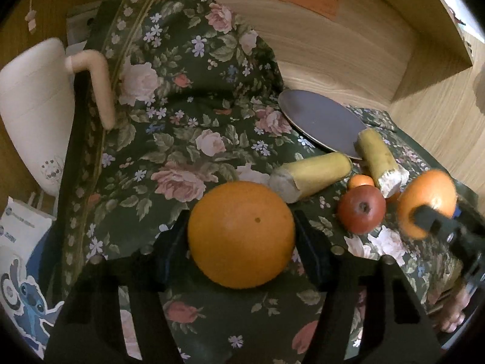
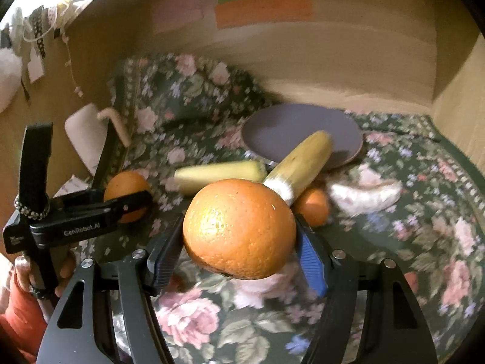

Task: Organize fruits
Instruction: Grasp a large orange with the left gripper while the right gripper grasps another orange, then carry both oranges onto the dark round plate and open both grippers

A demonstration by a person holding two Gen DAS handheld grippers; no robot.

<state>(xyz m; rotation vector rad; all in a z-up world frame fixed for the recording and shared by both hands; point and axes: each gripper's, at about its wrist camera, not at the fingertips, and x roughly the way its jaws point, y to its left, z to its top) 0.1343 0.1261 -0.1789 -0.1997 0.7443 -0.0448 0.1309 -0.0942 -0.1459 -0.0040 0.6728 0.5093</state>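
Note:
In the left wrist view a big orange (image 1: 239,242) rests on the floral cloth (image 1: 169,115), and my left gripper (image 1: 241,227) is shut on it, pads against both sides. At the right, my right gripper (image 1: 424,212) is shut on a second orange (image 1: 430,191). The right wrist view shows that second orange (image 2: 236,221) clamped in my right gripper (image 2: 239,236) above the cloth. My left gripper (image 2: 130,200) sits at the left with its orange (image 2: 124,185). A red apple (image 1: 360,209), a small tangerine (image 1: 360,181) and two banana pieces (image 1: 309,176) (image 1: 379,160) lie between them.
A grey plate (image 1: 318,118) lies behind the fruit, one banana piece leaning on its rim. A white jug with a handle (image 1: 33,106) stands at the cloth's left edge. Wooden walls (image 1: 333,48) close the back and right. A hand (image 2: 24,273) holds the left gripper.

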